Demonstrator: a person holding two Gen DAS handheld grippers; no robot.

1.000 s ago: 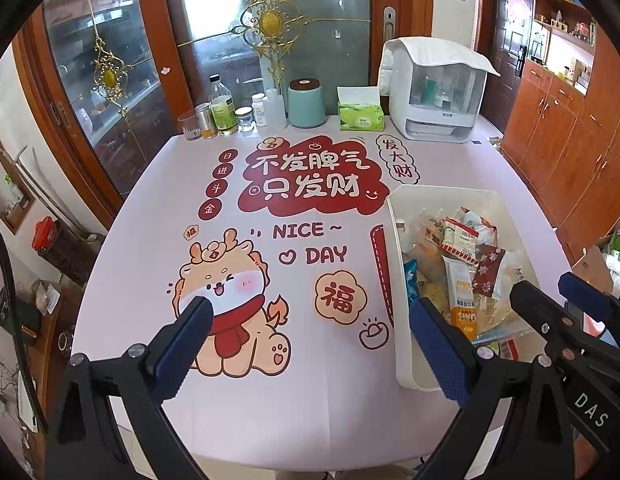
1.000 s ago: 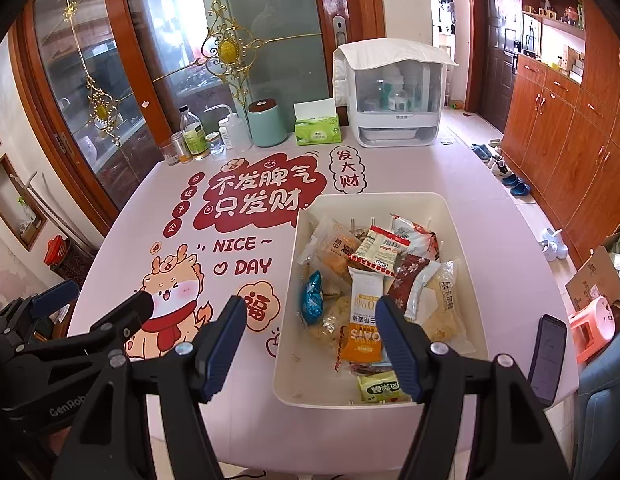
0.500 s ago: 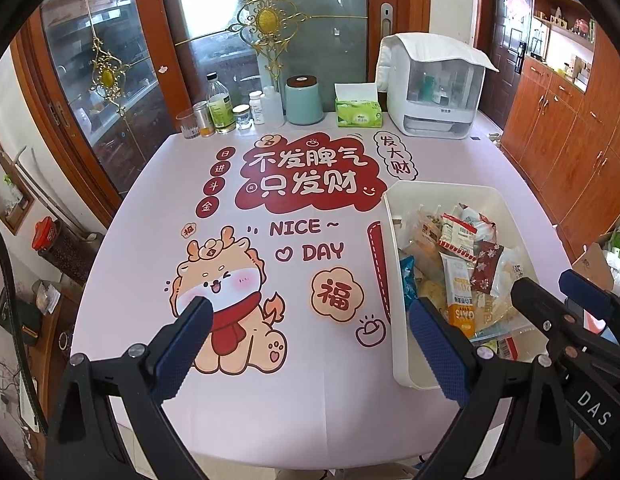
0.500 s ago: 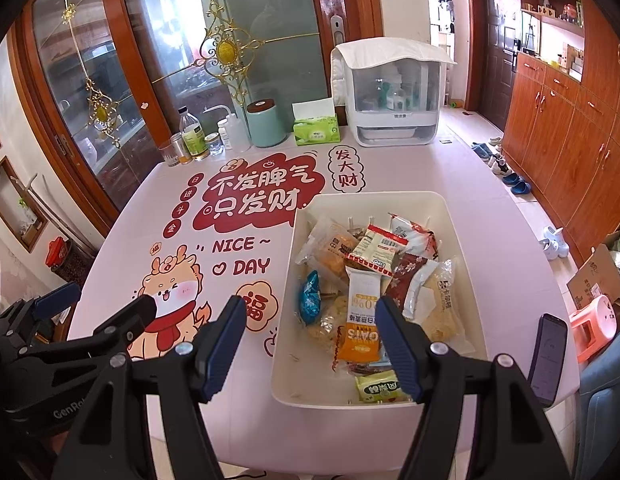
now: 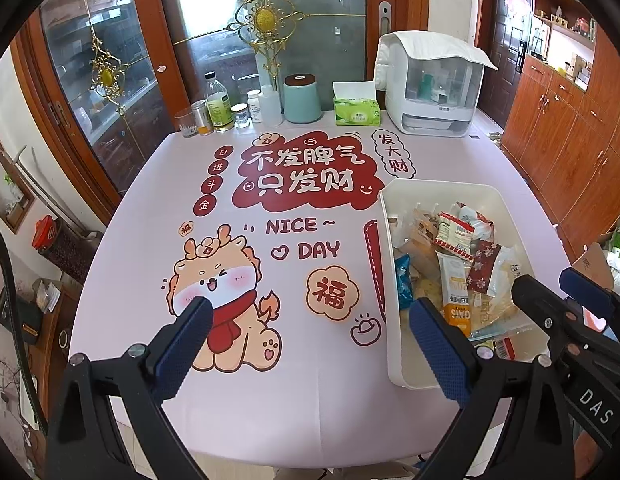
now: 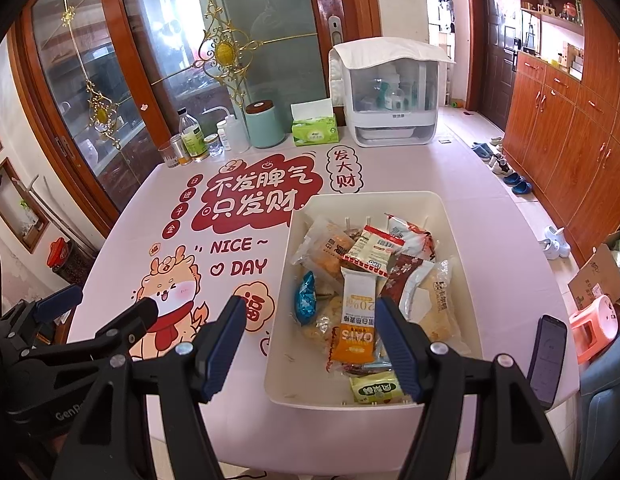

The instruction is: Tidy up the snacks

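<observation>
A cream plastic bin [image 6: 461,248] stands on the right part of the table and holds several wrapped snacks, among them an orange OATS bar [image 6: 355,320], a blue packet [image 6: 307,298] and a green packet [image 6: 375,389]. The bin also shows in the left wrist view [image 5: 391,308]. My right gripper [image 6: 311,340] is open and empty, above the bin's near left corner. My left gripper [image 5: 306,348] is open and empty, above the table's near edge, left of the bin. Each gripper shows at the edge of the other's view.
The table wears a pink printed cover [image 5: 230,400]. At its far edge stand bottles and jars [image 5: 220,110], a teal canister [image 5: 302,98], a green tissue box [image 5: 355,110] and a white appliance [image 5: 429,92]. A phone [image 6: 546,356] lies at the table's right edge.
Both grippers have drifted slightly; the table and bin sit a little nearer in both views. Both stay open and empty.
</observation>
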